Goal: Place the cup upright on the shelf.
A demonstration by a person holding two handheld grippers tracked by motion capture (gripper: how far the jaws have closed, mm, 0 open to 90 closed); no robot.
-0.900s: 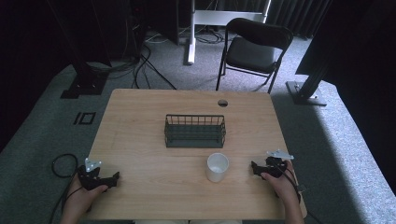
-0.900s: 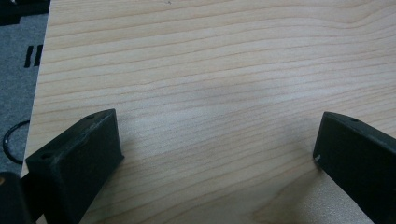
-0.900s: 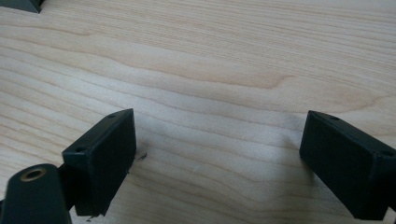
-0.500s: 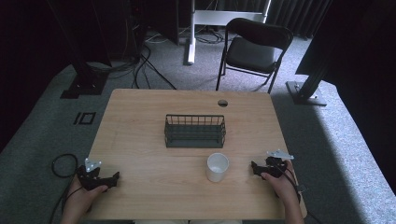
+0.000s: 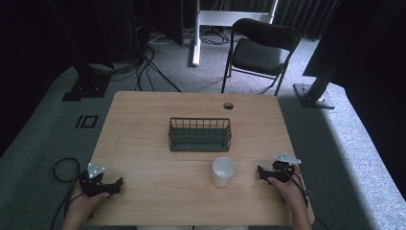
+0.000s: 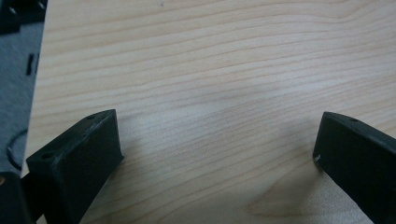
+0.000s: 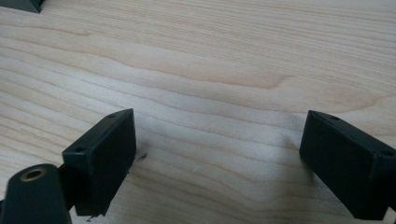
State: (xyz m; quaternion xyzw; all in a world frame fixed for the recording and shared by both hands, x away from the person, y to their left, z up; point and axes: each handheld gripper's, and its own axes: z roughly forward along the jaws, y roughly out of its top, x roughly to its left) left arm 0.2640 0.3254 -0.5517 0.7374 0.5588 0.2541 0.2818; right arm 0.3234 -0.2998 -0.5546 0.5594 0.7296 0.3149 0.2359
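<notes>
- The white cup (image 5: 223, 171) stands upright on the wooden table (image 5: 143, 143), at about five o'clock from the black wire basket (image 5: 200, 134) and apart from it.
- The right gripper (image 5: 264, 173) rests at the cup's three o'clock, near but not touching, jaws spread wide over bare wood and holding nothing.
- The left gripper (image 5: 116, 184) sits at the table's seven o'clock corner, well apart from the cup, jaws likewise released and empty.
- Risk: a sideways approach with one jaw leading could nudge the light cup over or push it away.
- Risk: pinching only the rim could let it slip or tilt when lifted.
</notes>
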